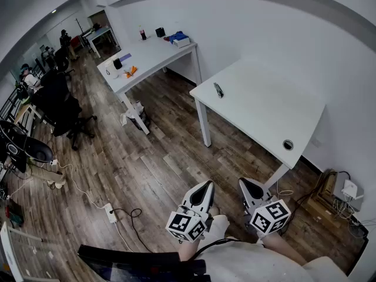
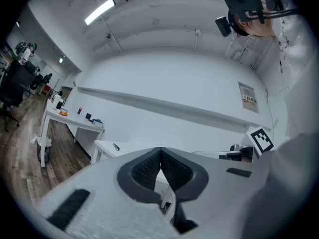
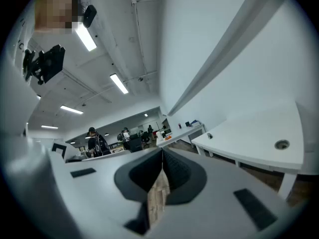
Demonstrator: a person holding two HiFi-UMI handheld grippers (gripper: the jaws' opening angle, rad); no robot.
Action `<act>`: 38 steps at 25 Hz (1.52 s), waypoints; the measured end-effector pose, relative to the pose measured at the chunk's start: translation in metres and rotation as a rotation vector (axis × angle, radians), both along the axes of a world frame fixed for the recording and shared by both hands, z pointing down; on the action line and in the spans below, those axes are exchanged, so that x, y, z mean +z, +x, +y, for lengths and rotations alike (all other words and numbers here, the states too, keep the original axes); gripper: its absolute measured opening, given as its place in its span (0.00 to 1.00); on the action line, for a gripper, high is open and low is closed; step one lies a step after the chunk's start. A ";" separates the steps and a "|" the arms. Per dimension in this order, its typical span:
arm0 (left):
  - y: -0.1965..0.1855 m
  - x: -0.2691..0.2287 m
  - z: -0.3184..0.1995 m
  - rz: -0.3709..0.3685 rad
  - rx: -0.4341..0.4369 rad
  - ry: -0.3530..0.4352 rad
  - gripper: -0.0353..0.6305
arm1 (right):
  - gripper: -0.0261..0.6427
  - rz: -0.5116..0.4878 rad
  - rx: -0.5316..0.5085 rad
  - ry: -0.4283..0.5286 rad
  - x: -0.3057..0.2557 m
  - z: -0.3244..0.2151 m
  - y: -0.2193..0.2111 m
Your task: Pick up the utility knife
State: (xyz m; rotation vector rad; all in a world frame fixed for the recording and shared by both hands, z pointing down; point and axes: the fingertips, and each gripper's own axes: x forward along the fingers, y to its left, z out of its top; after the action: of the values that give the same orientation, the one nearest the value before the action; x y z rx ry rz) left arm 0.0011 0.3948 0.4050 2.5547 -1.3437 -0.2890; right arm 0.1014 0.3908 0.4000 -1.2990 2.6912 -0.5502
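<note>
prob. knife [image 1: 218, 90] on table [image 1: 265, 113], R claw [image 1: 248, 185] closed

Head view looks steeply down on the far white table [image 1: 258, 107]; both gripper views face it from well back.

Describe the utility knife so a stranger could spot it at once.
Take the nearer white table by the wall. The utility knife lies near its far left corner: small, dark and slim, unlike the round cable hole at the opposite end.
</note>
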 end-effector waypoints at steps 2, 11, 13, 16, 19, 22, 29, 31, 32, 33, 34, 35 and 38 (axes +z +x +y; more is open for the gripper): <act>0.004 0.000 -0.009 -0.029 0.009 0.016 0.06 | 0.05 0.004 -0.002 0.004 0.000 -0.009 0.000; 0.018 0.002 -0.067 -0.062 0.075 0.040 0.06 | 0.05 0.010 0.025 -0.007 0.006 -0.061 -0.002; 0.019 0.004 -0.080 -0.059 0.081 0.033 0.06 | 0.05 0.009 0.030 -0.015 0.008 -0.076 -0.002; 0.017 0.008 -0.103 -0.060 0.085 0.024 0.06 | 0.05 0.014 0.032 -0.022 0.008 -0.097 -0.003; 0.012 0.008 -0.125 -0.053 0.088 0.020 0.06 | 0.05 0.015 0.039 -0.021 0.005 -0.117 -0.007; 0.010 0.006 -0.144 -0.049 0.101 0.021 0.06 | 0.05 0.017 0.051 -0.027 0.004 -0.138 -0.010; -0.005 0.010 -0.186 -0.044 0.106 0.005 0.06 | 0.05 0.022 0.050 -0.040 0.006 -0.178 -0.027; -0.012 0.008 -0.200 -0.043 0.105 0.010 0.06 | 0.05 0.022 0.052 -0.039 0.004 -0.191 -0.032; -0.016 0.007 -0.207 -0.043 0.104 0.012 0.06 | 0.05 0.021 0.055 -0.039 0.003 -0.198 -0.034; -0.020 0.006 -0.213 -0.042 0.103 0.014 0.06 | 0.05 0.020 0.058 -0.037 0.002 -0.204 -0.036; -0.023 0.005 -0.219 -0.041 0.104 0.014 0.06 | 0.05 0.020 0.060 -0.034 0.001 -0.210 -0.038; -0.027 0.005 -0.224 -0.040 0.106 0.014 0.06 | 0.05 0.022 0.062 -0.028 -0.001 -0.216 -0.041; -0.038 0.007 -0.234 -0.039 0.108 0.010 0.06 | 0.05 0.022 0.075 -0.010 -0.004 -0.225 -0.046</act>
State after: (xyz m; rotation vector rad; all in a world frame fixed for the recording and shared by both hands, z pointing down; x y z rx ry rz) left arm -0.0369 0.1610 0.4118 2.6435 -1.2144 -0.2272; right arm 0.0550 0.1654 0.3957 -1.4109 2.6474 -0.5449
